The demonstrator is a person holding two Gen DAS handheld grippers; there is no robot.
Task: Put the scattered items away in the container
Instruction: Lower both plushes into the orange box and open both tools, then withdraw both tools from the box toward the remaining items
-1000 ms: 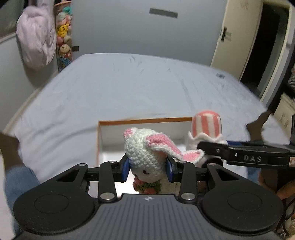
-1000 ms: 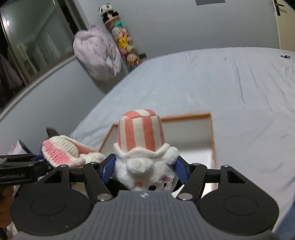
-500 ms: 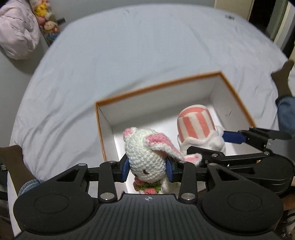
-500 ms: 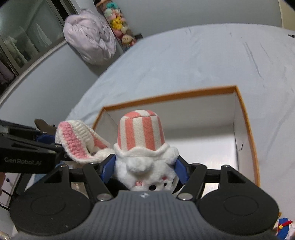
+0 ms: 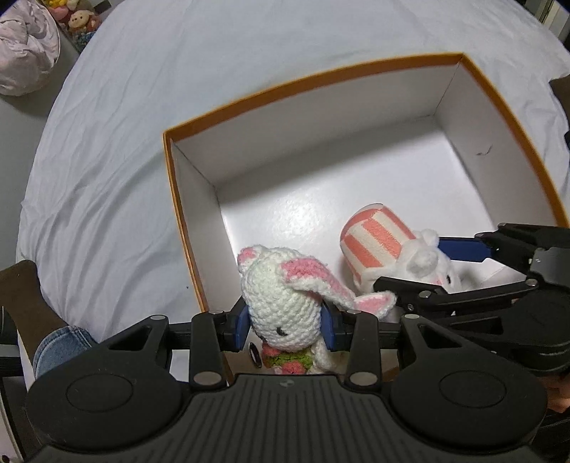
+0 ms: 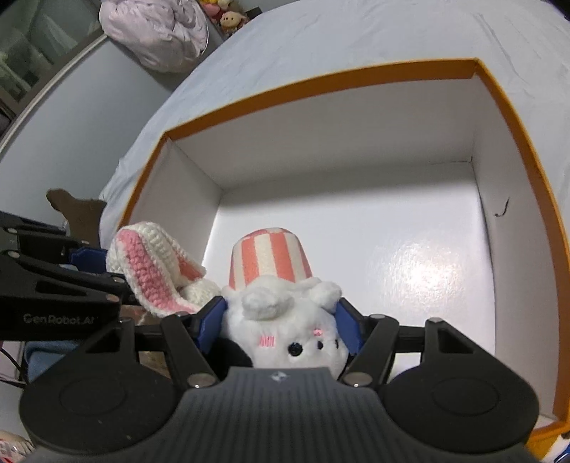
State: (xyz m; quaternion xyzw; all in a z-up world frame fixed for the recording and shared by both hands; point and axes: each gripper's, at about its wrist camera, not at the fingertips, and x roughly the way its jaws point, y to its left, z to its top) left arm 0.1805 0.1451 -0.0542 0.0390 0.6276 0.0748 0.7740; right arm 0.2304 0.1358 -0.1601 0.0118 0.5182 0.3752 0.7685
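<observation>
— Left wrist view: left tongs (image 5: 285, 322) clamped on crochet bunny (image 5: 281, 299), low inside orange-rimmed box (image 5: 302, 85), near its left wall.

— Right wrist view: right tongs (image 6: 281, 320) gripping striped-hat plush (image 6: 285, 313), inside same box on bed (image 6: 356, 32).

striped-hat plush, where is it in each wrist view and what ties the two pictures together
Left wrist view: striped-hat plush sits right of centre, inside the box, clamped in the right gripper.
Right wrist view: the same plush is at bottom centre, between that camera's own jaws.
Shared landmark: the orange-rimmed box on the bed.
</observation>
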